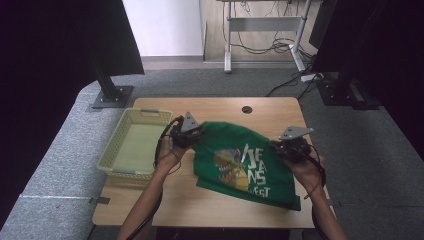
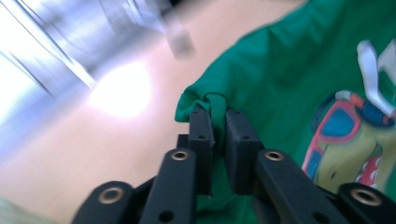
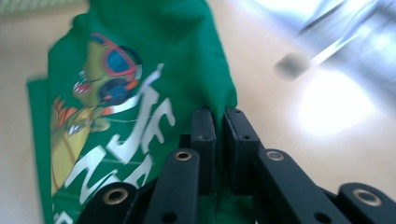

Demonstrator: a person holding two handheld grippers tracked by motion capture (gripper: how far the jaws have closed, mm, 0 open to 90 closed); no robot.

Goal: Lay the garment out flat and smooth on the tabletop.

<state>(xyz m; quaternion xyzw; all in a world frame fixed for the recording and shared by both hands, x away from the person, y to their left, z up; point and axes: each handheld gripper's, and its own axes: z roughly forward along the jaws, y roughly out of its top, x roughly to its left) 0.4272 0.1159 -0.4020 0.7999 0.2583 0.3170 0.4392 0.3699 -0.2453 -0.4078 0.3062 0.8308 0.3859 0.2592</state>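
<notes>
Light wooden table [image 1: 215,202] with a round cable hole [image 1: 247,109] at 12 o'clock, set on grey carpet [image 1: 65,150]; at 9 o'clock, a pale yellow basket [image 1: 116,145] with a slotted wall, overhanging the table's left edge. Beyond, at 12 o'clock, a white desk frame [image 1: 262,30] with loose cables (dark curtains at 10 and 2 o'clock).

At table centre, a green T-shirt [image 1: 240,162], folded and draped, its far edge raised off the wood, near edge lying flat toward 5 o'clock. Printed with a cartoon dinosaur in red-rimmed glasses and white lettering.

At 9 o'clock of the shirt, left gripper [image 2: 217,122] clamped on a bunched corner of green cloth, jaws nearly together with the fabric pinched between. At 3 o'clock of the shirt, right gripper [image 3: 218,122] likewise clenched on the opposite corner, cloth squeezed in the narrow gap.
</notes>
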